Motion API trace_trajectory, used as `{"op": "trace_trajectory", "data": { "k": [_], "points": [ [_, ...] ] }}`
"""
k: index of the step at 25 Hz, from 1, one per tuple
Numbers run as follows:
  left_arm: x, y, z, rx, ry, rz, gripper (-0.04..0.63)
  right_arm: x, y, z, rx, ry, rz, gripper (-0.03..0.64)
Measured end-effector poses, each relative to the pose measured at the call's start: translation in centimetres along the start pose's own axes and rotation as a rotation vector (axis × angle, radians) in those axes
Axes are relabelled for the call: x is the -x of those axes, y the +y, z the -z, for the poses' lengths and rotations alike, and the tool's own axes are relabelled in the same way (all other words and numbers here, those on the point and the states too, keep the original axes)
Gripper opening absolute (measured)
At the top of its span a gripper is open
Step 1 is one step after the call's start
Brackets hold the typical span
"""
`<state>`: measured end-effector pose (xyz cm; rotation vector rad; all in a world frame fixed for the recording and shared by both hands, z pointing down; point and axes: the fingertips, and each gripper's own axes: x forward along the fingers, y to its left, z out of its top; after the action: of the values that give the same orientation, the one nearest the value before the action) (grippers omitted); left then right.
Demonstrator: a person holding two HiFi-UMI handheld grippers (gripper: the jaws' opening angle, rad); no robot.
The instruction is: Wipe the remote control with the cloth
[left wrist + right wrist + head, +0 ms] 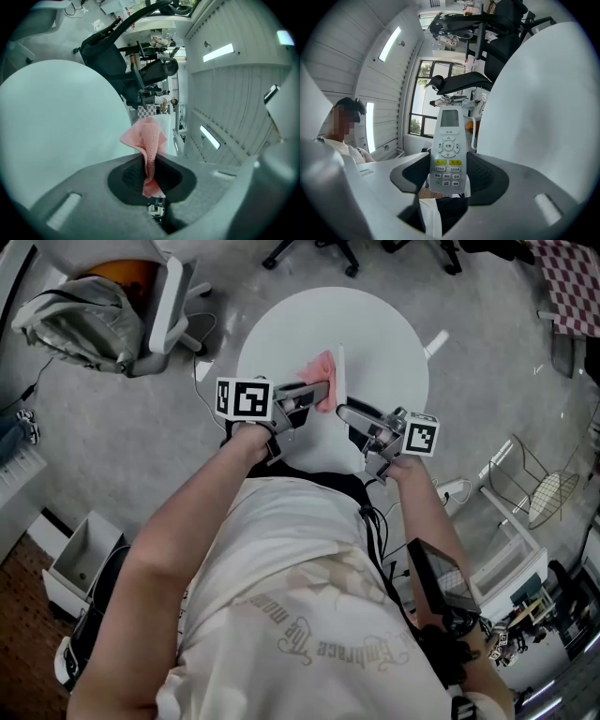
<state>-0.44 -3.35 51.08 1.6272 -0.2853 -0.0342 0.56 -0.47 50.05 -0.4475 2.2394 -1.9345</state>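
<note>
My left gripper (314,394) is shut on a pink cloth (322,367) over the near part of the round white table (384,334). In the left gripper view the cloth (146,140) sticks up out of the shut gripper (150,174) in a bunched fold. My right gripper (349,413) is shut on the lower end of a white remote control (339,371), seen edge-on right beside the cloth. In the right gripper view the remote (448,145) faces the camera with its screen and buttons, clamped in the gripper (447,177).
An office chair with a grey bag (89,306) stands at the far left of the table. Chair bases (314,251) stand behind it. A wire rack (544,486) is at the right and an open white box (80,557) at the lower left. A person (342,126) sits off to one side.
</note>
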Motion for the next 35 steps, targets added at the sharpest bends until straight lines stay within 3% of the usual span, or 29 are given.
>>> {"op": "trace_trajectory", "data": {
  "k": [11,16,20,25,27,35],
  "points": [
    [-1.5,0.2,3.6,0.009,0.125,-0.029,0.021,1.4,-0.8,-1.5,-0.043,-0.114,0.018,0.252],
    [-2.1,1.1,6.3,0.027,0.228,-0.037,0.021,1.9,-2.2,-1.8,-0.053,-0.137,0.049,0.252],
    [-2.3,2.1,7.5,0.037,0.253,-0.071,0.021,2.4,-3.7,-1.6,-0.061,-0.142,0.100,0.252],
    [-1.8,3.2,7.4,0.031,0.248,-0.119,0.021,3.3,-7.1,-2.1,-0.056,-0.148,0.229,0.252],
    [-1.4,3.5,7.2,0.030,0.235,-0.133,0.021,3.9,-8.7,-2.2,-0.026,-0.119,0.334,0.252],
    [-0.4,4.0,6.4,0.028,0.175,-0.173,0.021,5.2,-12.2,-2.7,0.253,0.110,0.672,0.250]
  ]
}}
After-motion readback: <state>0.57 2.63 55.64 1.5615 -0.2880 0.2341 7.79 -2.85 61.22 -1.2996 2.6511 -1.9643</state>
